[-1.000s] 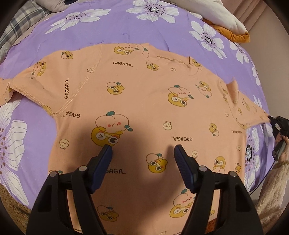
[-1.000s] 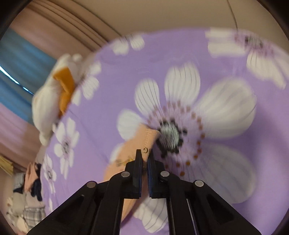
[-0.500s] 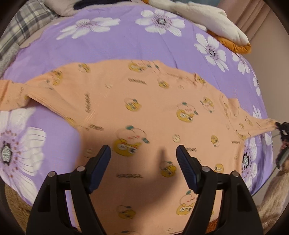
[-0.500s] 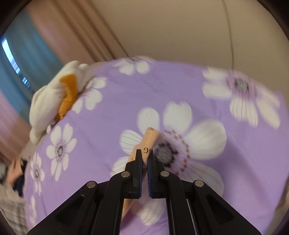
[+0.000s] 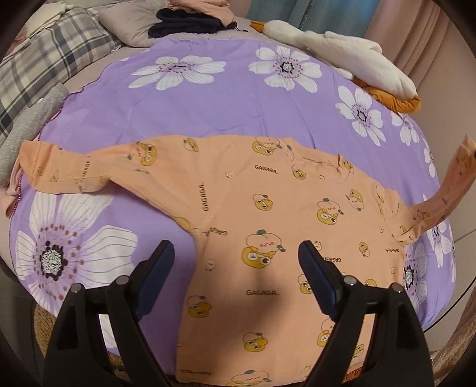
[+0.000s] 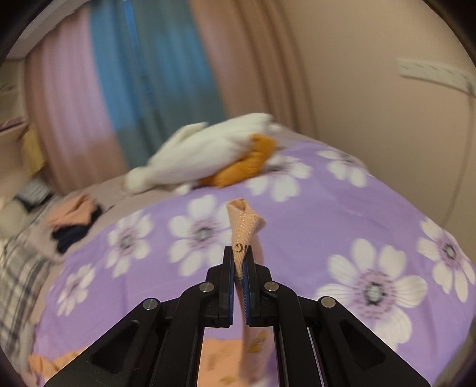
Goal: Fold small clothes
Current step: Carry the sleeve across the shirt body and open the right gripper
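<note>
Peach-orange long-sleeved child's top, printed with yellow cartoon fruit faces and the word GAGAGA, lies spread flat on one purple bedsheet with white flowers, filling the middle of the left wrist view from about 9 o'clock to 3 o'clock. It has two sleeves: one sleeve lies flat toward 9 o'clock, while the other sleeve is lifted off the sheet at 3 o'clock, its cuff raised in the air. The left gripper hangs above the lower body of the top with its two blue-padded jaws spread wide apart, holding nothing. In the right wrist view, the right gripper has its jaws pinched together on the raised sleeve cuff, which sticks up beyond the fingertips toward 12 o'clock and curls over at its end. One white and orange plush toy lies on the bed near 1 o'clock in the left view. One plaid pillow sits at 10 o'clock, one grey folded cloth lies just below it, and a dark navy garment rests at 12 o'clock. Pink and blue curtains hang behind the bed, blurred.
</note>
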The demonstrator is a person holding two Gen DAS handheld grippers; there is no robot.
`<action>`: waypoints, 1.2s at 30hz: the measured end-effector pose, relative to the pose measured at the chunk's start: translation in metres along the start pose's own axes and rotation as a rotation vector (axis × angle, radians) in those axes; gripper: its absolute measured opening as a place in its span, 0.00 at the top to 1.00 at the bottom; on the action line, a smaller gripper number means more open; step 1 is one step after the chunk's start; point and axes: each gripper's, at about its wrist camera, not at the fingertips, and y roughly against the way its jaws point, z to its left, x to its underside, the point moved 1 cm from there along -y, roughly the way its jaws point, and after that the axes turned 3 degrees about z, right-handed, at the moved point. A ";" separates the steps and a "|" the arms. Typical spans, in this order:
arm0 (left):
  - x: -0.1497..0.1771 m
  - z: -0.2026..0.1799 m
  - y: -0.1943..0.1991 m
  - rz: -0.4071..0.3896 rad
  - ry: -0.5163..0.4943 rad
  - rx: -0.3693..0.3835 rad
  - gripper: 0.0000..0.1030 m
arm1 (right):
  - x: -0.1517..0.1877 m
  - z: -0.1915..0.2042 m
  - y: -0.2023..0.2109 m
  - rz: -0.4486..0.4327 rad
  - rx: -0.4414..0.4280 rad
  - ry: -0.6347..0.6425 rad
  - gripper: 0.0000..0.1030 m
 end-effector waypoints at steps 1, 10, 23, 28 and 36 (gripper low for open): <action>0.000 0.002 0.001 -0.003 0.001 0.002 0.17 | 0.002 0.013 -0.002 0.010 -0.025 0.019 0.95; 0.007 0.018 0.010 -0.013 0.010 0.007 0.17 | 0.036 0.111 -0.026 0.113 -0.165 0.151 0.95; 0.014 0.039 0.006 -0.001 0.029 -0.012 0.17 | 0.133 0.209 -0.071 0.329 -0.234 0.276 0.95; 0.016 0.043 0.004 0.006 0.035 -0.016 0.17 | 0.176 0.229 -0.089 0.436 -0.262 0.301 0.94; 0.018 0.050 -0.003 0.024 0.047 -0.016 0.17 | 0.230 0.244 -0.109 0.567 -0.245 0.343 0.94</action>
